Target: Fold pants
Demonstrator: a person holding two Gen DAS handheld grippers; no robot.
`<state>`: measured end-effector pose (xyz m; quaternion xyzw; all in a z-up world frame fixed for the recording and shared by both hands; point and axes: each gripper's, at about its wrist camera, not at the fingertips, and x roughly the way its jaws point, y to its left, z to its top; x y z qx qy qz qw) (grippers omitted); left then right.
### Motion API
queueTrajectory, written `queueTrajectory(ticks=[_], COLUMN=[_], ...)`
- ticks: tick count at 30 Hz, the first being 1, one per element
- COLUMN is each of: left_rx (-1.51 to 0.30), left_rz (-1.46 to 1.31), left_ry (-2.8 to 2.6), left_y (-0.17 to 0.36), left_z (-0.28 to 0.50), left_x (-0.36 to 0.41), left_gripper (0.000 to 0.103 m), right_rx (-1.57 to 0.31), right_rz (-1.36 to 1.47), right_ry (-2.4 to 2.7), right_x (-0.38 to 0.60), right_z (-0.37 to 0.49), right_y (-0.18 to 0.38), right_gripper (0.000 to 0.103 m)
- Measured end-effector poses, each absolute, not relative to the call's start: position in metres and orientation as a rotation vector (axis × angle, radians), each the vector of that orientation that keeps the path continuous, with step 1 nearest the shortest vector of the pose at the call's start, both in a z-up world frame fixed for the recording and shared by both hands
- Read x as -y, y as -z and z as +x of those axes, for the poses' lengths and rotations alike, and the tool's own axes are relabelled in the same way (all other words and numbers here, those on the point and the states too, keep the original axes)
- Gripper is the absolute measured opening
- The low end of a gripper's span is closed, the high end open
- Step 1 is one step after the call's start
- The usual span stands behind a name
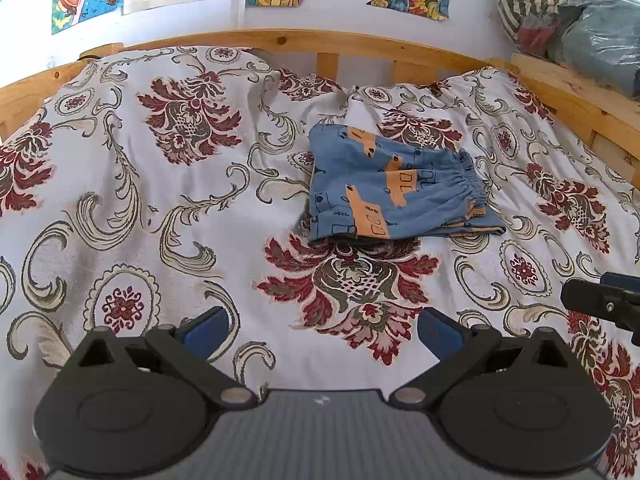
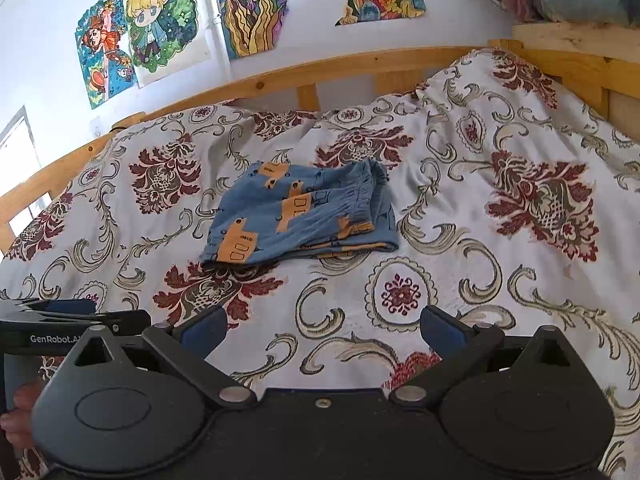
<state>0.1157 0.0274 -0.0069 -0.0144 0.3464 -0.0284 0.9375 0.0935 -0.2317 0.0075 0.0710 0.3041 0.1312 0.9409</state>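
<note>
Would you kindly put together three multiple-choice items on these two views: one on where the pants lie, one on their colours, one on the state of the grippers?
1. Where do the pants lie?
A. On the patterned bedspread
B. On the wooden rail
C. Between the jaws of a gripper

2. Which colours do the pants show?
A. Red and white
B. Blue with orange patches
C. Plain green

3. How do the left gripper and the right gripper stand?
A. Both shut on cloth
B. One open, one shut
C. Both open and empty

Key: 1 A, they lie folded on the bedspread, beyond both grippers; 2 B, blue cloth with orange shapes; 3 C, only bedspread shows between each pair of spread fingers.
</note>
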Motion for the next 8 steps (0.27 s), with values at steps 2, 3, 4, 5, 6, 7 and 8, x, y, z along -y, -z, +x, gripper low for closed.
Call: queueTrajectory(ticks=[2, 3, 4, 5, 6, 7, 8], left_rx=[-0.712, -0.715, -0.719, -0.722, -0.723, -0.724, -0.726], left_rz=[-0.032, -0.034, -0.033, -0.029, -0.025, -0.023, -0.022], left_ry=[0.055, 0.055, 0.052, 0.049, 0.047, 0.046, 0.045], left_y=[0.0076, 0.0081, 0.0085, 0.0093, 0.0098, 0.0103, 0.0105], left_z=[0.1153, 0.1153, 0.1155, 0.1154, 0.1150, 0.1146, 0.1144], left_x=[-0.0282, -0.0284, -0.0285, -0.0283, -0.0283, -0.0279, -0.0274], left_gripper=[0.103, 0.103, 0.103, 0.103, 0.103, 0.103, 0.102], right_rx=[-0.627, -0.629, -0.631, -0.633, -0.635, -0.636, -0.637], right_rz=[0.144, 0.142, 0.141, 0.142, 0.144, 0.144, 0.143], right_ry=[-0.273, -0.275, -0.277, -0.280, -0.283, -0.284, -0.285], right_x=[0.2307, 0.2301, 0.2292, 0.2288, 0.2286, 0.2283, 0.2282], right_z=[0.0927, 0.0922, 0.0916, 0.0912, 0.0907, 0.0905, 0.0903], right_y=[-0.0056, -0.0049, -0.0041, -0.0034, -0.0028, -0.0024, -0.0021], right_gripper=[0.102, 0.102, 0.102, 0.102, 0.102, 0.102, 0.102])
